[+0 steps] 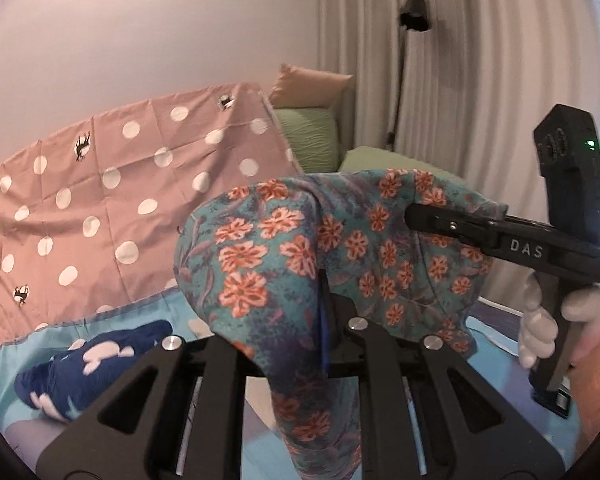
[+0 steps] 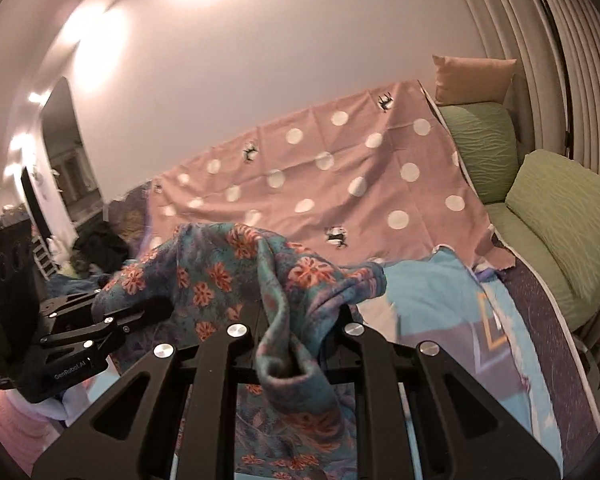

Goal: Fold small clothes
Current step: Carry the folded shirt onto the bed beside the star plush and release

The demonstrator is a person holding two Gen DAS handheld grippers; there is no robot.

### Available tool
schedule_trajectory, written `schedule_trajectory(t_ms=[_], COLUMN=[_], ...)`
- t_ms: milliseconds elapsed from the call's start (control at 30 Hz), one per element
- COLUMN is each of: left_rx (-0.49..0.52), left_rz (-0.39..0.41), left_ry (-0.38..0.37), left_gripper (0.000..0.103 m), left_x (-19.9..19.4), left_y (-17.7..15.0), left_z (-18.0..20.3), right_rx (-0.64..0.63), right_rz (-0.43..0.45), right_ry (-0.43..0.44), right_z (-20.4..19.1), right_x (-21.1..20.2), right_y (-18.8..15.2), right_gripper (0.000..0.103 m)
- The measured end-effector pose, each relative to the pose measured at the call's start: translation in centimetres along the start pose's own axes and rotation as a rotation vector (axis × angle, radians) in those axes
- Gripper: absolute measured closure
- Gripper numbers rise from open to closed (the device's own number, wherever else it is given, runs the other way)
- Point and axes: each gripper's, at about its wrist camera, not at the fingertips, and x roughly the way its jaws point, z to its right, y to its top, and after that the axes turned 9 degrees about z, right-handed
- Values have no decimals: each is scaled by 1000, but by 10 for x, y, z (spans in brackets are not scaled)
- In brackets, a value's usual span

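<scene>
Floral garment [image 1: 284, 248] | near: navy garment [image 1: 88, 364], dotted pink cloth [image 1: 132, 184], green cushions [image 2: 560, 208]

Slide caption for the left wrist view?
Both grippers, left gripper and right gripper, lift a floral garment above the bed.

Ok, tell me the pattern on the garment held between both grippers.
Teal floral garment with orange-pink flowers; clearest in the left wrist view.

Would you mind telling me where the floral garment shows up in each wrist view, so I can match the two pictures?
Left wrist: the floral garment fills the centre, draped over the left gripper, its right end held by the right gripper.
Right wrist: it spans centre-left, bunched at the right gripper.
Shared landmark: the pink polka-dot sheet behind.
</scene>
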Motion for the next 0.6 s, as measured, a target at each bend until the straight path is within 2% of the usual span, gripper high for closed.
schedule_trajectory(t_ms=[67, 100, 133, 167, 200, 233, 300, 367, 433, 533, 600], left_rx=[7, 29, 43, 53, 59, 59, 5, -53, -83, -126, -116], left_rz=[-23, -56, -95, -153, -201, -247, -310, -294, -254, -243, -239], left_ry=[42, 90, 143, 212, 274, 313, 321, 276, 259, 240, 235], left_gripper=[79, 65, 58, 50, 50, 50, 51, 49, 48, 45, 44], left_x=[36, 58, 75, 96, 112, 127, 143, 140, 128, 115, 101], left_y=[-14, -25, -38, -57, -75, -95, -133, -153, -159, -158, -161], left_z=[-17, -26, -34, -44, -54, -64, -81, -88, -92, -92, -86], right_rx=[-7, -11, -12, -20, -38, -42, -21, 6, 27, 94, 157], right_rz=[-23, -52, -93, -132, -171, -196, -214, -211, -199, -162, -159], right_ry=[-28, -62, -111, -186, -295, -350, -407, -395, -381, -344, -330], right_z=[15, 26, 36, 45, 57, 66, 83, 93, 102, 108, 106], right_x=[38, 63, 87, 108, 130, 142, 152, 148, 136, 108, 80], right_y=[-7, -14, -24, -34, -50, -62, -90, -113, -137, -168, -189], right_gripper=[84, 73, 59, 58, 58, 58, 58, 58, 58, 55, 54])
